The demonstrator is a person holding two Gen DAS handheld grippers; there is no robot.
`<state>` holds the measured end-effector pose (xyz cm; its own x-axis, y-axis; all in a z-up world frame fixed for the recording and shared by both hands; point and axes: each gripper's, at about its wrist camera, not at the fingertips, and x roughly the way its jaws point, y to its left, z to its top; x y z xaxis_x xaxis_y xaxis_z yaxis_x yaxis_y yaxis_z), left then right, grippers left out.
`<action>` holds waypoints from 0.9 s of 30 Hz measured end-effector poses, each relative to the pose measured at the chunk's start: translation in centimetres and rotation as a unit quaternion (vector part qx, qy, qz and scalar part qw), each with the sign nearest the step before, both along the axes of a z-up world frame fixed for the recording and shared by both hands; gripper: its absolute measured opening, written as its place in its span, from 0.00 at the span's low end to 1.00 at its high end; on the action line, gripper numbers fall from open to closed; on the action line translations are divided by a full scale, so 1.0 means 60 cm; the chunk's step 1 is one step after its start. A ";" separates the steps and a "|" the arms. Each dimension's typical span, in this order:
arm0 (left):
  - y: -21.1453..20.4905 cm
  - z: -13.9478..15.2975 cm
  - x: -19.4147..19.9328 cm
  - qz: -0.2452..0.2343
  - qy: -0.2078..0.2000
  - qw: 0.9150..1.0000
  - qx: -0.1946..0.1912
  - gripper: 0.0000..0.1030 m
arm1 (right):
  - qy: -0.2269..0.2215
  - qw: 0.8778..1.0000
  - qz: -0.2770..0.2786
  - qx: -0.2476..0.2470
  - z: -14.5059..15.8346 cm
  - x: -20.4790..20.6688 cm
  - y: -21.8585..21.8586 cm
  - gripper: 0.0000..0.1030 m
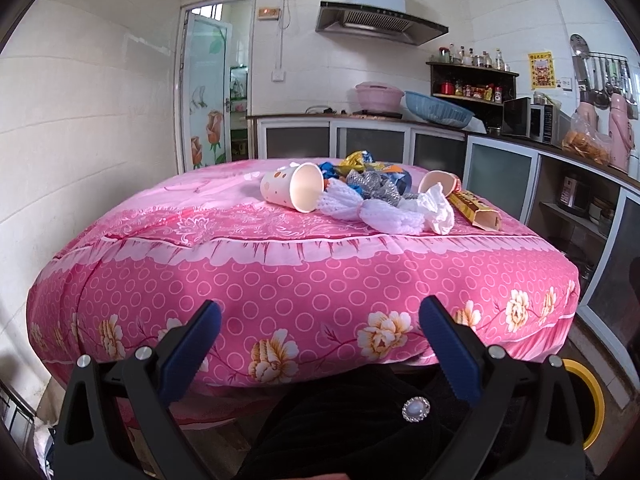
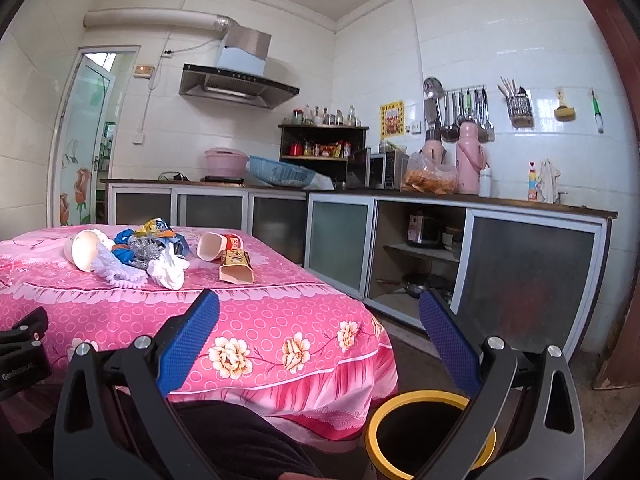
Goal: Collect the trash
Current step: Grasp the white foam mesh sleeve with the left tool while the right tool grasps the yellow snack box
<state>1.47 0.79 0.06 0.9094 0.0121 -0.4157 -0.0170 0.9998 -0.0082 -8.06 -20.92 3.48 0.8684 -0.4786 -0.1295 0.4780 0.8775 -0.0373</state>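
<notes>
A heap of trash lies on the pink floral tablecloth (image 1: 280,280): a tipped white paper cup with dots (image 1: 290,190), white foam netting (image 1: 356,208), a crumpled white tissue (image 1: 434,208), shiny wrappers (image 1: 372,178), a second tipped cup (image 1: 438,180) and a yellow carton (image 1: 476,210). My left gripper (image 1: 320,312) is open and empty, low before the table's near edge. My right gripper (image 2: 318,308) is also open and empty, off the table's right corner, above a yellow-rimmed black bin (image 2: 428,436). The right wrist view shows the cup (image 2: 84,250), tissue (image 2: 168,270) and carton (image 2: 236,266).
Kitchen counters with cabinets (image 2: 400,240) run behind and to the right of the table. A person's dark clothing (image 1: 352,420) fills the space below the left gripper. The bin's yellow rim (image 1: 592,396) shows at the lower right of the left wrist view. A glass door (image 1: 208,96) stands far left.
</notes>
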 end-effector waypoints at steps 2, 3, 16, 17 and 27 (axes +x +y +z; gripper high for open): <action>0.002 0.005 0.026 -0.004 0.022 1.000 -0.001 0.93 | 0.024 1.000 -0.002 -0.004 0.006 0.023 -0.008 0.93; 0.006 0.009 0.037 -0.007 0.026 1.000 0.000 0.93 | 0.035 0.999 -0.003 -0.008 0.010 0.038 -0.015 0.93; 0.091 0.072 0.249 -0.090 0.139 0.981 -0.103 0.93 | 0.195 0.973 0.113 0.056 0.059 0.282 -0.119 0.93; 0.093 0.072 0.265 -0.096 0.152 0.978 -0.106 0.93 | 0.205 0.969 0.126 0.061 0.059 0.306 -0.124 0.93; 0.020 0.066 0.351 -0.176 0.228 0.955 -0.072 0.93 | 0.292 0.934 0.192 0.074 0.075 0.486 -0.124 0.93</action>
